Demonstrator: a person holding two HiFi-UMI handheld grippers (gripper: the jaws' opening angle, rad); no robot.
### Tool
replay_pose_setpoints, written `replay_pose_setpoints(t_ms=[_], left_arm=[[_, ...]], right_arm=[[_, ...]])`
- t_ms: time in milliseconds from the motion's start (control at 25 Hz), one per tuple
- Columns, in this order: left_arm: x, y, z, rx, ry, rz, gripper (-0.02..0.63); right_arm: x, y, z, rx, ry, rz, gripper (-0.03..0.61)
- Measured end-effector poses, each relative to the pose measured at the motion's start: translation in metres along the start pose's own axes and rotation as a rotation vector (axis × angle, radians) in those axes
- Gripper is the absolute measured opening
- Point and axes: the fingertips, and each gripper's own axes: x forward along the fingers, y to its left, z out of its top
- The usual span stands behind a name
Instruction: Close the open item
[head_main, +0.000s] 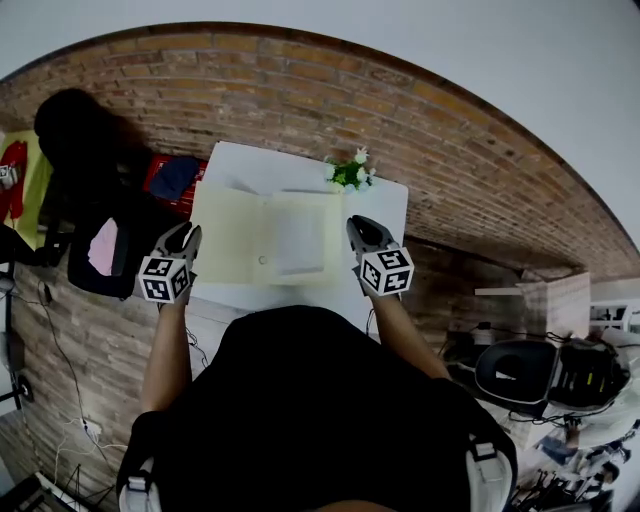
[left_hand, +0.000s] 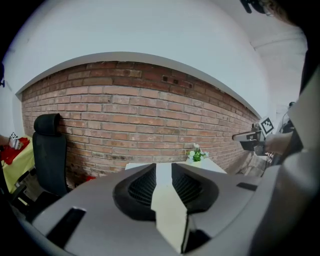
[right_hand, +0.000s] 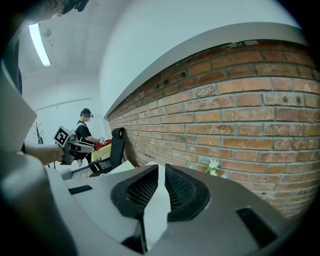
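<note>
An open pale-yellow folder (head_main: 240, 240) lies flat on the white table (head_main: 250, 165), with a white sheet (head_main: 298, 240) in its right half. My left gripper (head_main: 188, 232) hovers at the folder's left edge. In the left gripper view its jaws (left_hand: 163, 167) stand a little apart, with nothing between them. My right gripper (head_main: 360, 225) is held by the folder's right edge. In the right gripper view its jaws (right_hand: 161, 170) are all but together and empty. Both point toward the brick wall.
A small potted plant (head_main: 350, 173) stands at the table's far right corner. A black office chair (head_main: 80, 140) and a red box (head_main: 165, 180) are left of the table. A second person (right_hand: 85, 130) stands far off by another table. Cluttered equipment lies on the floor at right (head_main: 540, 375).
</note>
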Motion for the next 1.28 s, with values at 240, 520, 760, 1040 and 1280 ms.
replay_pose_setpoints(t_ms=[240, 520, 760, 1040, 1280], left_arm=[[-0.015, 0.017, -0.026, 0.012, 0.035, 0.070, 0.128], [-0.023, 0.031, -0.060, -0.027, 0.080, 0.113, 0.166], [-0.025, 0.039, -0.099, -0.067, 0.143, 0.137, 0.187], [-0.022, 0.047, -0.135, -0.096, 0.201, 0.160, 0.209], [-0.019, 0.055, -0.164, -0.131, 0.231, 0.166, 0.220]], right_arm=[[0.009, 0.013, -0.005, -0.023, 0.021, 0.036, 0.044], [0.019, 0.024, -0.015, -0.043, 0.054, 0.074, 0.044], [0.025, 0.034, -0.026, -0.047, 0.077, 0.096, 0.046], [0.024, 0.036, -0.033, -0.043, 0.094, 0.102, 0.046], [0.021, 0.032, -0.041, -0.033, 0.105, 0.092, 0.046]])
